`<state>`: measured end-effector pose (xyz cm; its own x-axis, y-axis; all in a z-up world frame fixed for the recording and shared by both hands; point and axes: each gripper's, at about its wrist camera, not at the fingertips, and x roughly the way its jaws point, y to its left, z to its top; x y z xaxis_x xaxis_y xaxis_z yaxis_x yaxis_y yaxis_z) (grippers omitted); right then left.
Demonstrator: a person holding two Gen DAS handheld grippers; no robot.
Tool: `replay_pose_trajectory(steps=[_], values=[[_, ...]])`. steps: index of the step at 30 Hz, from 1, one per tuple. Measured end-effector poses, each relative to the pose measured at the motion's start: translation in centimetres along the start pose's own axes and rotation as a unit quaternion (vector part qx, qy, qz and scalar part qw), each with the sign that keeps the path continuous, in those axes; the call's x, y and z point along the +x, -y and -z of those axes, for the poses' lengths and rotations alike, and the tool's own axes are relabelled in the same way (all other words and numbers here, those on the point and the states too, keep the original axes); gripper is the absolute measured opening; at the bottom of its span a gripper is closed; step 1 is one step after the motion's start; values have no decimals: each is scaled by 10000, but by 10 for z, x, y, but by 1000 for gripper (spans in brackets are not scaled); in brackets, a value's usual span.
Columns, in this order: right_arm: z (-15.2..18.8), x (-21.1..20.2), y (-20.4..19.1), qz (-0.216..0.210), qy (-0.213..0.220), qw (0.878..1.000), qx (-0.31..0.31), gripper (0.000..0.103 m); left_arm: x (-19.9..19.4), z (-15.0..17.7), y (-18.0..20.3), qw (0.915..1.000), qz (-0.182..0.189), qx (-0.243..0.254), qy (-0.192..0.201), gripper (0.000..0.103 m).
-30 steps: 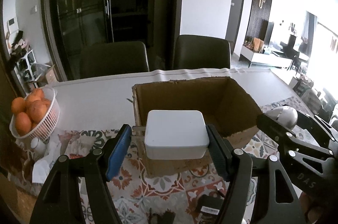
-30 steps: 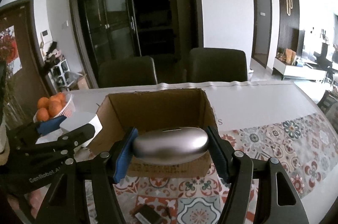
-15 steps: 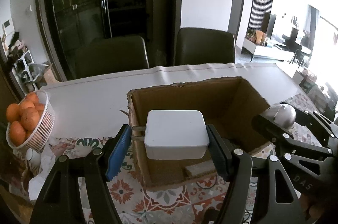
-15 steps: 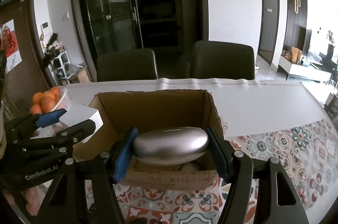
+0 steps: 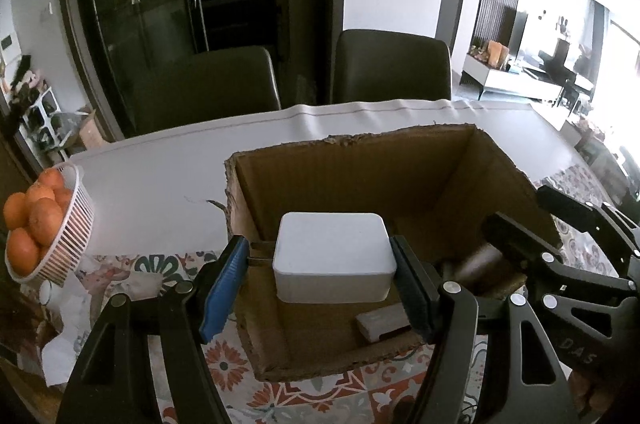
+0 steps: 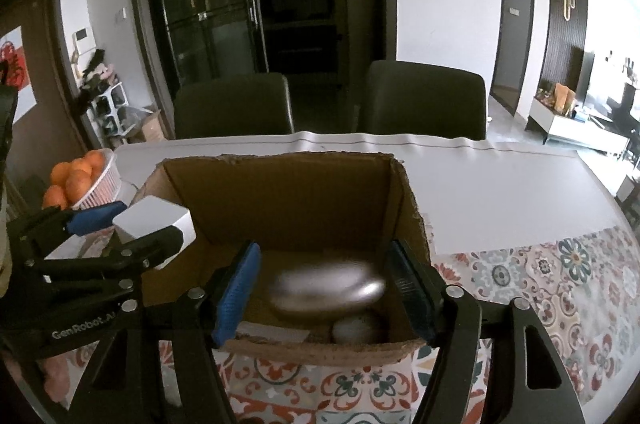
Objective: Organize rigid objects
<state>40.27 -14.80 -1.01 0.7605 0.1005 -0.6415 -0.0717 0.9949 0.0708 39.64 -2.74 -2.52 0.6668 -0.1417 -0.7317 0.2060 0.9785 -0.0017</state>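
Clamping a white rounded plastic box [image 5: 334, 256], your left gripper [image 5: 320, 284] hovers over the open brown cardboard carton [image 5: 360, 176]; your right gripper [image 6: 324, 290] has just been opening, a blurred silver oval case [image 6: 324, 288] loose between its pads.

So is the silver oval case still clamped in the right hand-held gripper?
No, released. The right hand-held gripper has just been opening; gaps show beside the blurred silver oval case, inside the cardboard box.

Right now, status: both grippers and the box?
Left gripper clamped on white rounded plastic box over brown cardboard box. Right gripper just opened; blurred silver oval case loose between pads. Nothing blocking.
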Motion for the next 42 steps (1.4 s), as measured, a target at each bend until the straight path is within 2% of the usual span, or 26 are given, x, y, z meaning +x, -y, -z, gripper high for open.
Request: replay_pose_trajectory(steps=[11,24,31,42], values=[[8,-11,5,164,13,9997,158,71,-18,7,6,9995,-157,86,249,71],[21,-63,-7,339,427,9984,114,71,-68,28,9,9984,-132,31,541,71],[30,-84,-15,253,545,9981,110,71,-92,40,7,9976,-192,57,670,71],[52,-98,-28,59,449,9989,108,71,-114,68,-3,9976,-219,9,659,71]])
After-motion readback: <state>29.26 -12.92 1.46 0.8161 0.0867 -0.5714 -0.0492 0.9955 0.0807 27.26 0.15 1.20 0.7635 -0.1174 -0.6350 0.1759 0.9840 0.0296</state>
